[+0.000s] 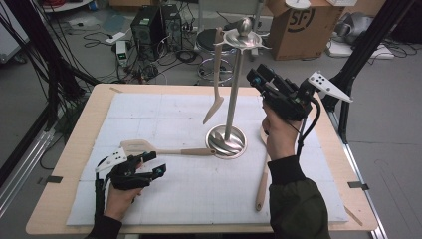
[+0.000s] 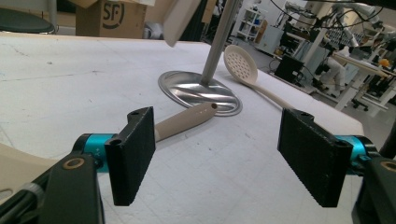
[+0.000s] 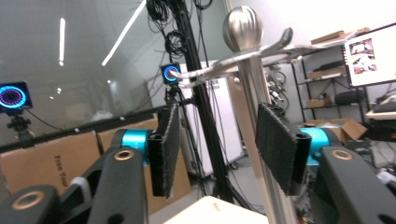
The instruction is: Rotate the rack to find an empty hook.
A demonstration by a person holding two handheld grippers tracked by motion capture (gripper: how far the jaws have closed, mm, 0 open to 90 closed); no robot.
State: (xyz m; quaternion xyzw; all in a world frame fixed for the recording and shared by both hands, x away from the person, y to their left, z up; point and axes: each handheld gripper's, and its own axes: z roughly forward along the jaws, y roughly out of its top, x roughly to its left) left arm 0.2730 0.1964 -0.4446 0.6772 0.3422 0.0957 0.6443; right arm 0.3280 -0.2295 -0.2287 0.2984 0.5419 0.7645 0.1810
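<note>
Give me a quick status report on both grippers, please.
Left gripper open, low by spatula. Right gripper open, raised beside stand. One spatula hung; spoon on table.

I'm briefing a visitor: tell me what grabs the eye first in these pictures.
A tall shiny steel utensil stand rises mid-table, with a beige spatula hanging from its hook. Two more beige utensils lie on the white mat: a turner left of the base, a slotted spoon right. The right gripper is raised near the stand's top, open.

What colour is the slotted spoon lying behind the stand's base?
Cream, the slotted spoon has a perforated bowl; clearest in the left gripper view.
</note>
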